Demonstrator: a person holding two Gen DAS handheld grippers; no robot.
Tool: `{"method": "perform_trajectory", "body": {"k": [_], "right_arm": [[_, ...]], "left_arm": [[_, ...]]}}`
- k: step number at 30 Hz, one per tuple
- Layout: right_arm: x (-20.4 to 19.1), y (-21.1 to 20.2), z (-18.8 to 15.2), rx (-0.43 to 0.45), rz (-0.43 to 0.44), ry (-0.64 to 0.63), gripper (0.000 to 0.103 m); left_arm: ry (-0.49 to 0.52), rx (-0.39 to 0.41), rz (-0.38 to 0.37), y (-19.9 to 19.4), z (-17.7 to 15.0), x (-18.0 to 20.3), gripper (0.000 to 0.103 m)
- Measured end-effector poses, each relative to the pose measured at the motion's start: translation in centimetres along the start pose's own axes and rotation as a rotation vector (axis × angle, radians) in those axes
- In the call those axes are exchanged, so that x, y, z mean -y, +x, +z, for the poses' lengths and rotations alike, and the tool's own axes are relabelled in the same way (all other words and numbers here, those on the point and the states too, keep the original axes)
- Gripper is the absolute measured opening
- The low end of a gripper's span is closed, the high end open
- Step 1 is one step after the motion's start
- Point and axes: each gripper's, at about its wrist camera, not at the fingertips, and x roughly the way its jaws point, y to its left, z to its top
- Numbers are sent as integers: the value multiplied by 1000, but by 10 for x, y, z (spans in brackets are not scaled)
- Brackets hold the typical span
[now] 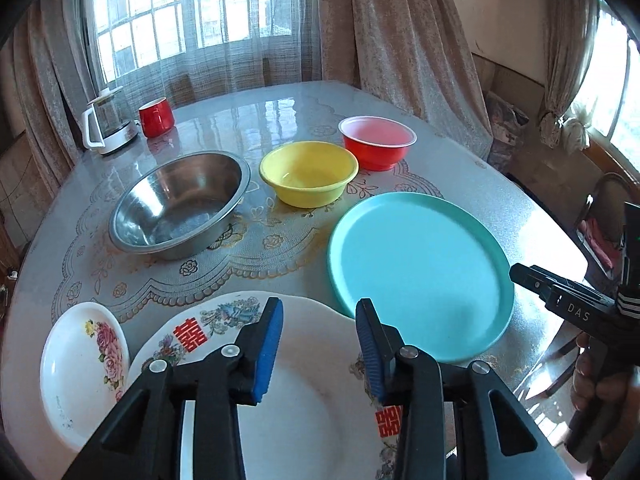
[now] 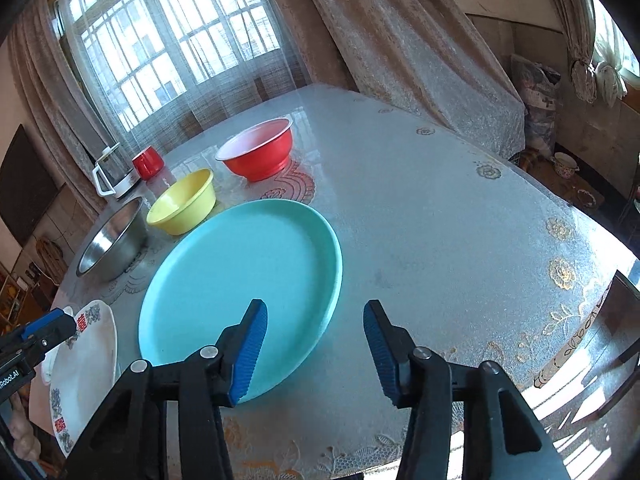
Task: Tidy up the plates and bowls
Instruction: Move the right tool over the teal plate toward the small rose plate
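Both tools part-open, empty: left tool (image 1: 318, 344) over white plate (image 1: 312, 412), right tool (image 2: 316, 346) at teal plate (image 2: 240, 280) near edge on table (image 2: 440, 240). Pinch rims squarely, lift level, stack plates; bowls wait behind.

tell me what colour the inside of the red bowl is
Pale pinkish white inside the red bowl; clearest in the left wrist view.

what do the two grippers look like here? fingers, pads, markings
Both alike: left gripper and right gripper have black angular plastic fingers, blue ribbed pads, silver pivot pins. The right one's body reads "DAS", the left one's "Robot.AI". No cables or sleeves visible.
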Motion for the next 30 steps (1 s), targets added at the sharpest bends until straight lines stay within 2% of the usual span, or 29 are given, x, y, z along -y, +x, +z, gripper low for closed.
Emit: {"method": "perform_trajectory", "body": {"k": [5, 8, 10, 15, 19, 24, 30], "right_arm": [[4, 14, 2, -27, -1, -7, 33], [2, 18, 2, -27, -7, -41, 28], [1, 19, 3, -27, -2, -54, 24], [4, 24, 9, -36, 19, -50, 13], [2, 26, 11, -43, 55, -54, 12], [-6, 29, 11, -45, 69, -54, 12], [-19, 33, 9, -39, 44, -100, 12]], "left_arm": [[12, -63, -13, 36, 25, 7, 36], [35, -107, -44, 55, 35, 13, 31], [54, -137, -37, 69, 39, 16, 21], [117, -177, -49, 87, 37, 29, 12], [141, -202, -19, 96, 31, 27, 11], [103, -190, 6, 95, 30, 11, 8], [84, -176, 42, 93, 29, 2, 8]]}}
